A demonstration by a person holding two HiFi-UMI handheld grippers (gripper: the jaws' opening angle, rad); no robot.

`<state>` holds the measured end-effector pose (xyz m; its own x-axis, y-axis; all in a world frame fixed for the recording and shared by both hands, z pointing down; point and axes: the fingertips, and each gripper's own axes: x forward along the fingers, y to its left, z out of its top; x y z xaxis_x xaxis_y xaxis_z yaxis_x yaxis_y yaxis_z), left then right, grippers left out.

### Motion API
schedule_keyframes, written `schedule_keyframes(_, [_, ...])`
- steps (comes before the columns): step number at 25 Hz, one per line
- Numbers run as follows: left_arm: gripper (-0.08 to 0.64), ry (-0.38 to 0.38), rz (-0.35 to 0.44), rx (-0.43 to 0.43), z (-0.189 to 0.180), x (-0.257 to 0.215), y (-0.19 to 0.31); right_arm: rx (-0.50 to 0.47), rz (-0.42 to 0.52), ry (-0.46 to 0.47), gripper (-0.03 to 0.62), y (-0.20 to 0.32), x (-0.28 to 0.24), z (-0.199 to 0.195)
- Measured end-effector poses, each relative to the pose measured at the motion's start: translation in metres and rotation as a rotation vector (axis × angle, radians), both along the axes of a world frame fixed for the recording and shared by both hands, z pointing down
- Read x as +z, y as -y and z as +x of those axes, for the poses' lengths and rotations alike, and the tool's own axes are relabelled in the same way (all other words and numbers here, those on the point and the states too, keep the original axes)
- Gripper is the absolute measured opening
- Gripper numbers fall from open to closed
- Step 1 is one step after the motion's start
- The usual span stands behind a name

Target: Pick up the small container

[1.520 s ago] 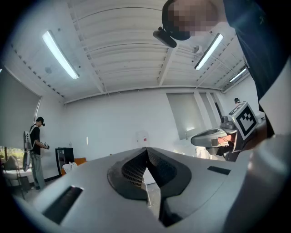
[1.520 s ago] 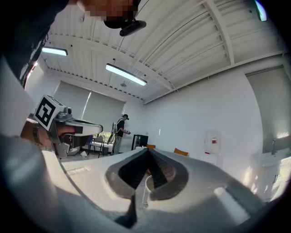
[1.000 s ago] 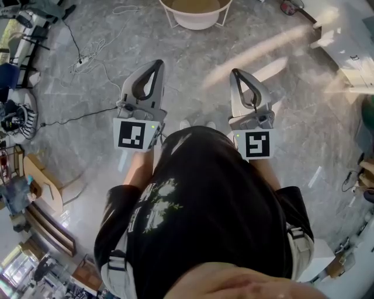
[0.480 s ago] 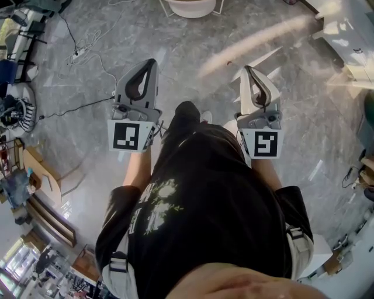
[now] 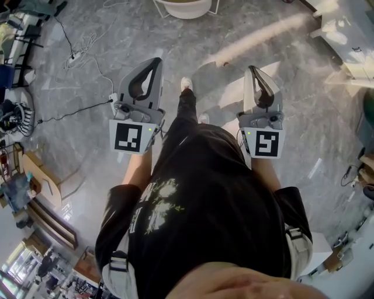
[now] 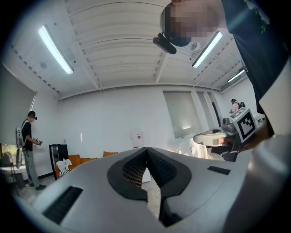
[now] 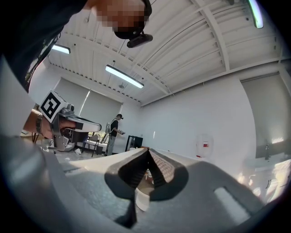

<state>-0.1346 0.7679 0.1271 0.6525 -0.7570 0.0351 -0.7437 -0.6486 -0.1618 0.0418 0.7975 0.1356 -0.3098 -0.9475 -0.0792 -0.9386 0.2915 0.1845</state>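
Note:
No small container shows in any view. I hold both grippers level in front of my body over a grey marble floor (image 5: 87,146). My left gripper (image 5: 158,59) is shut, its pads meeting at the tips with nothing between them, as the left gripper view (image 6: 147,149) also shows. My right gripper (image 5: 251,68) is shut and empty too, its ribbed pads touching in the right gripper view (image 7: 148,149). A leg with a white shoe (image 5: 186,83) steps forward between the two grippers.
A white round basin on a stand (image 5: 182,7) sits ahead at the top edge. Cables and a power strip (image 5: 73,56) lie on the floor to the left, wooden boards (image 5: 41,187) further left. White furniture (image 5: 350,41) stands on the right. Another person (image 6: 27,150) stands across the room.
The basin has slid up to the top edge as the view moves forward. A leg has swung out between the grippers. Both grippers stay shut.

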Motion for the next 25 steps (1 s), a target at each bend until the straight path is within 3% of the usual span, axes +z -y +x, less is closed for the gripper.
schedule_keyframes(5, [0.014,-0.031,-0.003,0.007,0.002,-0.001,0.037,-0.003,0.004,-0.016,-0.005,0.036,-0.004,-0.002])
schedule_keyframes(13, [0.012,-0.012,-0.012,0.032,0.008,-0.012,0.109,0.001,0.002,0.000,-0.005,0.108,-0.015,-0.001])
schedule_keyframes(18, [0.012,0.040,-0.018,0.075,0.007,-0.011,0.146,-0.022,-0.010,0.008,-0.005,0.152,-0.016,-0.013])
schedule_keyframes(25, [0.012,0.024,-0.045,0.088,-0.016,-0.009,0.193,-0.045,-0.028,0.018,-0.005,0.205,-0.016,-0.041])
